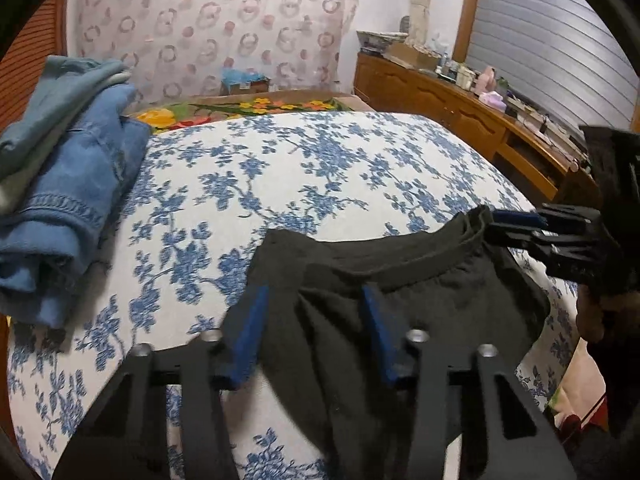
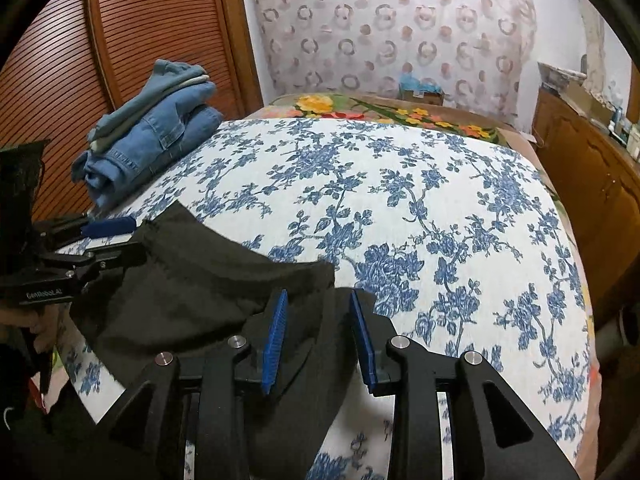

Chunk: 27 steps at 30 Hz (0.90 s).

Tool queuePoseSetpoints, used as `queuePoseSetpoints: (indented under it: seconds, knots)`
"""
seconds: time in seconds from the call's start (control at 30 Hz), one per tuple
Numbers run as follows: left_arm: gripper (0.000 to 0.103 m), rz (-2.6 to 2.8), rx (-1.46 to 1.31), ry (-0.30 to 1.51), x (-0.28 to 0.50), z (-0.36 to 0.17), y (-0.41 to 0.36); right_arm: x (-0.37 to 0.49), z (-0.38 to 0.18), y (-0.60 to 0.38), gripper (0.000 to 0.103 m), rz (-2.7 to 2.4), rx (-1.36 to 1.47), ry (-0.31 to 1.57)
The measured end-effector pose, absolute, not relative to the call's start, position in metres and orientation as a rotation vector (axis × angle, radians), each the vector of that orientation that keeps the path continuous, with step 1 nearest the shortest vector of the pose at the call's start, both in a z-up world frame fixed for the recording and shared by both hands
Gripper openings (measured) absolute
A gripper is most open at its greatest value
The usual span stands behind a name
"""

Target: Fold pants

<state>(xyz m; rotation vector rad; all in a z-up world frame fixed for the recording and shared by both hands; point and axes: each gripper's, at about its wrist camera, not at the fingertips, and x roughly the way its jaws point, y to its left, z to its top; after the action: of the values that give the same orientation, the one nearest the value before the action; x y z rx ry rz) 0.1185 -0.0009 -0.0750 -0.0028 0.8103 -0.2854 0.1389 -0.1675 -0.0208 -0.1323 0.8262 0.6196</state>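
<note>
Black pants point(image 1: 420, 300) point(image 2: 192, 280) lie on the blue-flowered bedspread point(image 1: 280, 168) point(image 2: 400, 200) at its near edge, waistband towards the far side. My left gripper point(image 1: 314, 292) is open over the left part of the pants, with black cloth lying between its blue pads point(image 1: 252, 332). From the right wrist view it point(image 2: 134, 236) shows at the cloth's left corner, with bedspread visible between its fingers. My right gripper point(image 2: 319, 295) is open over the pants' right corner, cloth between the pads but not pinched. In the left wrist view it point(image 1: 496, 226) sits at the waistband's right end.
A pile of folded jeans point(image 1: 72, 200) point(image 2: 152, 140) rests on the bed's far left. A wooden dresser point(image 1: 460, 100) point(image 2: 592, 160) with clutter runs along the right. A slatted wooden door point(image 2: 140, 28) stands at left. A flowered blanket point(image 1: 260, 106) covers the bed's far end.
</note>
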Motion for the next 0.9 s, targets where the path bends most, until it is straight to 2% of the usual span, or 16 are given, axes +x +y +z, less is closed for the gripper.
queuePoseSetpoints:
  seconds: [0.13,0.2,0.23,0.27,0.3,0.47,0.63,0.8,0.83,0.87,0.9]
  knots:
    - [0.029,-0.306,0.026,0.818,0.123,-0.079,-0.010,0.147,-0.028,-0.170,0.033,0.646,-0.115,0.839]
    - [0.020,-0.302,0.034,0.807,0.124,-0.077,-0.012,0.151,-0.031,-0.169,0.033,0.651,-0.114,0.847]
    - [0.017,-0.305,0.030,0.798,0.123,-0.075,-0.012,0.151,-0.031,-0.169,0.030,0.653,-0.113,0.844]
    - [0.014,-0.310,0.023,0.785,0.121,-0.072,-0.010,0.151,-0.032,-0.169,0.016,0.666,-0.111,0.838]
    - [0.012,-0.322,0.011,0.759,0.118,-0.066,-0.010,0.150,-0.030,-0.170,0.009,0.679,-0.105,0.831]
    - [0.012,-0.309,0.004,0.701,0.118,-0.047,-0.009,0.140,-0.018,-0.175,0.006,0.671,-0.068,0.747]
    - [0.012,-0.280,0.028,0.777,0.137,-0.062,-0.010,0.145,-0.029,-0.167,0.006,0.641,-0.117,0.780]
    - [0.025,-0.246,0.038,0.829,0.141,-0.079,-0.008,0.147,-0.032,-0.161,0.007,0.629,-0.133,0.803]
    - [0.029,-0.242,0.034,0.829,0.140,-0.080,-0.007,0.148,-0.032,-0.161,0.010,0.628,-0.132,0.805]
    - [0.037,-0.236,0.033,0.832,0.140,-0.081,-0.006,0.147,-0.030,-0.162,0.014,0.620,-0.134,0.804]
    - [0.050,-0.228,0.036,0.835,0.141,-0.081,-0.005,0.147,-0.030,-0.162,0.015,0.612,-0.137,0.803]
